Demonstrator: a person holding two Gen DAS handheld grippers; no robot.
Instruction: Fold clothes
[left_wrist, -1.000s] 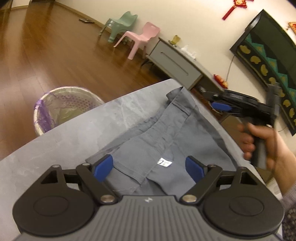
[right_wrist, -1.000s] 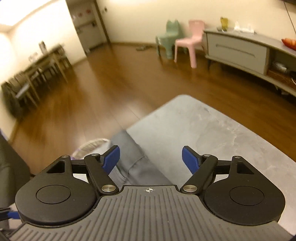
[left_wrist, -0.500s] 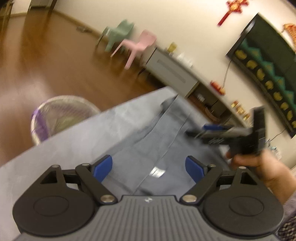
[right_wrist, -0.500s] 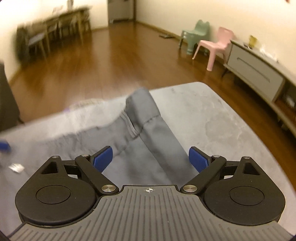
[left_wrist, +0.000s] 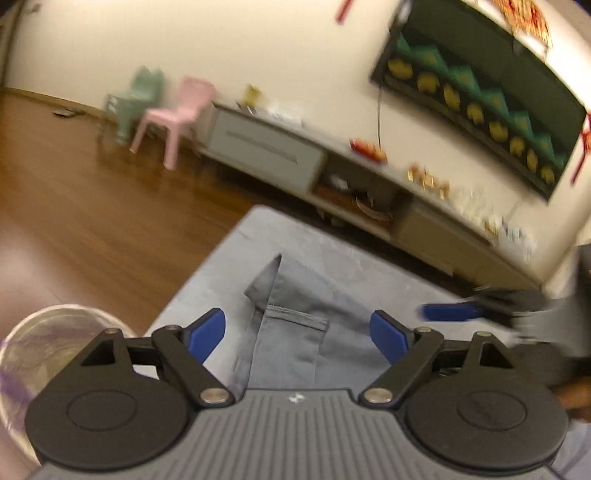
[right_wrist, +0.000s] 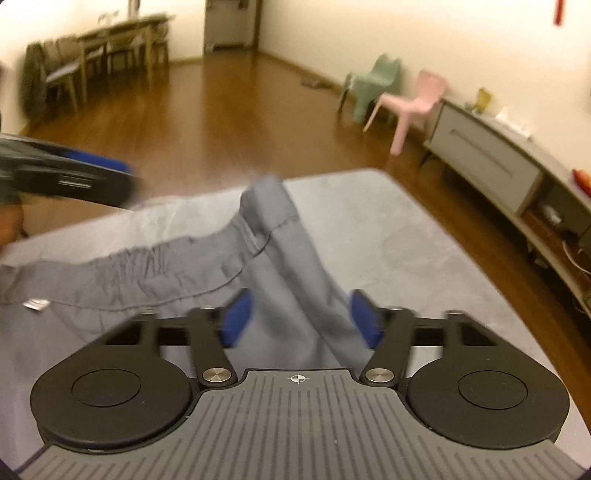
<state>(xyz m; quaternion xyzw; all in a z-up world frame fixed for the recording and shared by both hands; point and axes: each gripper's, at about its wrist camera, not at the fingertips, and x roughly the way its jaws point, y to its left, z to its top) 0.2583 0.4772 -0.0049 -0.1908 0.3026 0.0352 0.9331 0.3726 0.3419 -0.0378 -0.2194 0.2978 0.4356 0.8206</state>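
Over the grey bench (left_wrist: 229, 254) in the left wrist view, we see our left hand-held gripper (left_wrist: 297, 334) with its blue pads spread wide and nothing pressed between them. The grey garment (left_wrist: 295, 306) lies flat on the bench just ahead and partly under the gap, a folded corner pointing away from us toward the far edge. Bare bench runs left of the cloth to the near edge, past which a mesh waste basket (left_wrist: 48, 332) stands on the wooden floor (left_wrist: 92, 206). At the right, the right hand-held gripper (left_wrist: 448, 312) shows blurred above the cloth, so we cannot tell its state from this side. Only this view shows the long low cabinet (left_wrist: 266, 155) under a dark wall panel (left_wrist: 480, 92).

From the right wrist view, the right hand-held gripper (right_wrist: 299, 317) is closing, a raised ridge of the garment (right_wrist: 288, 258) running between the pads; they do not yet press it. The cloth spreads leftward with a white label (right_wrist: 37, 304) showing. Open bench lies to the right, up to its rounded corner. The left hand-held gripper (right_wrist: 122, 173) hovers blurred at upper left. A dining table (right_wrist: 122, 33) appears only here.
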